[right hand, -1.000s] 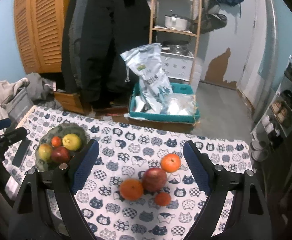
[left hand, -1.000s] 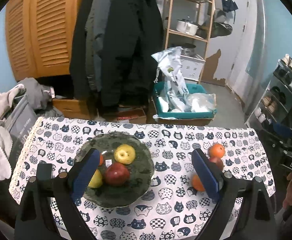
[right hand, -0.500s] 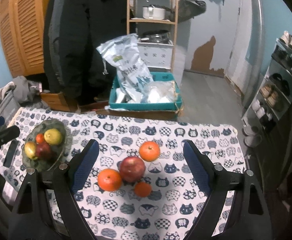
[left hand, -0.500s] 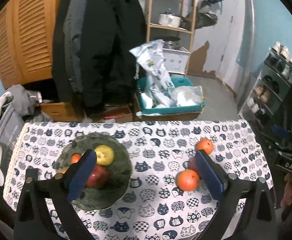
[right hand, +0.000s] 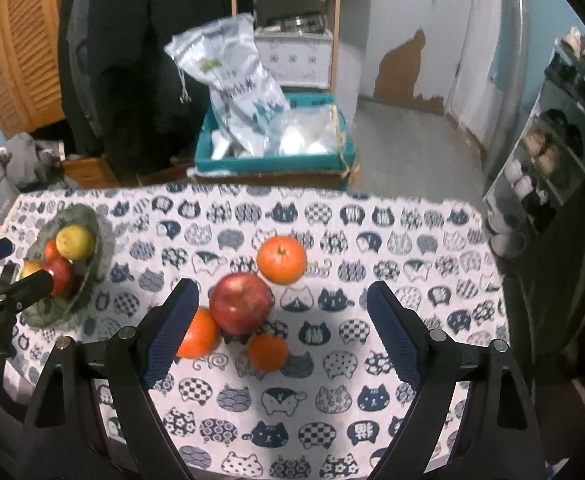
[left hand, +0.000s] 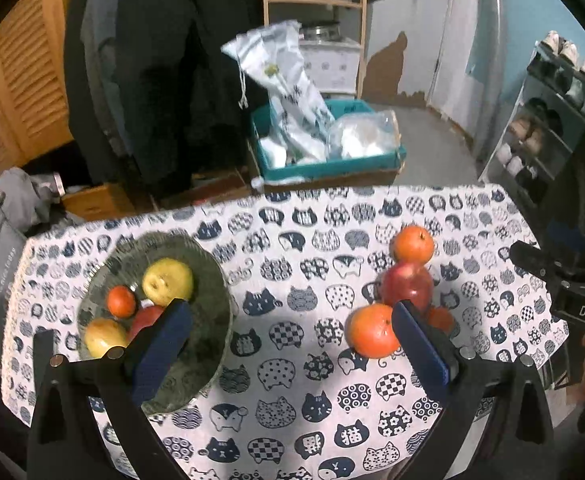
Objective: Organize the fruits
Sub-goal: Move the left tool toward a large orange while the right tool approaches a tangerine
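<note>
Both grippers hang above the table (right hand: 412, 216) with their jaws spread wide and nothing between them: the left gripper (left hand: 288, 344) sits over the gap between bowl and loose fruit, the right gripper (right hand: 280, 328) over the loose cluster. The bowl (left hand: 212, 280) at the table's left end already holds four pieces: a yellow apple (left hand: 167, 282), a small orange fruit (left hand: 121, 301), a red apple (left hand: 146, 320) partly hidden by the left finger, and another yellowish fruit (left hand: 104, 336). Well apart from it, toward the right, four pieces lie on the cat-print cloth: a red apple (right hand: 240, 304) in the middle, a far orange (right hand: 281, 259) just beyond it, a near orange (right hand: 198, 334) touching or nearly touching its left side, and a small orange (right hand: 267, 352) in front. So the job looks roughly half done, judging by the even split, if the bowl is the intended place. What seems left is carrying those four across one by one; the right gripper is best placed to begin, probably with the red apple.
</note>
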The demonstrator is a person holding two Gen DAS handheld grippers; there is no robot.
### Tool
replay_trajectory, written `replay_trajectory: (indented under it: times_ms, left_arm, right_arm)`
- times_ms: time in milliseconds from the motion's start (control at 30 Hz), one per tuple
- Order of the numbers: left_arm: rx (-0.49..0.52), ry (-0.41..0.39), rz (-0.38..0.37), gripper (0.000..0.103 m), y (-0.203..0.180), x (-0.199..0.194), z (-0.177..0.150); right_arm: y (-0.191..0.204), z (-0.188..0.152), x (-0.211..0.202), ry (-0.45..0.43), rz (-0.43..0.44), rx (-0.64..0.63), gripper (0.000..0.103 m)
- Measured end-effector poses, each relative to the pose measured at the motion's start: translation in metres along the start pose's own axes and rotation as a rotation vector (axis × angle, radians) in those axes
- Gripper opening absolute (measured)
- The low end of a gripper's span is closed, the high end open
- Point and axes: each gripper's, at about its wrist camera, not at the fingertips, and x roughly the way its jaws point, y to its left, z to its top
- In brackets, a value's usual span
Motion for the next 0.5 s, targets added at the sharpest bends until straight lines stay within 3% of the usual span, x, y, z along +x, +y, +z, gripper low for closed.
replay_trajectory:
  times_ms: [200,500]
  left_arm:
    - [-0.019,0.063,0.005,0.101,-0.003,0.031,-0.006]
    - [0.043,0.138,0.05,0.101,-0.02,0.069,-0.019]
  right_arm:
    - [-0.003,-0.013,0.031,0.085,-0.006,0.003,0.086]
    - [-0.002,-0.037,0.079,0.223,-0.004,-0.002,0.086]
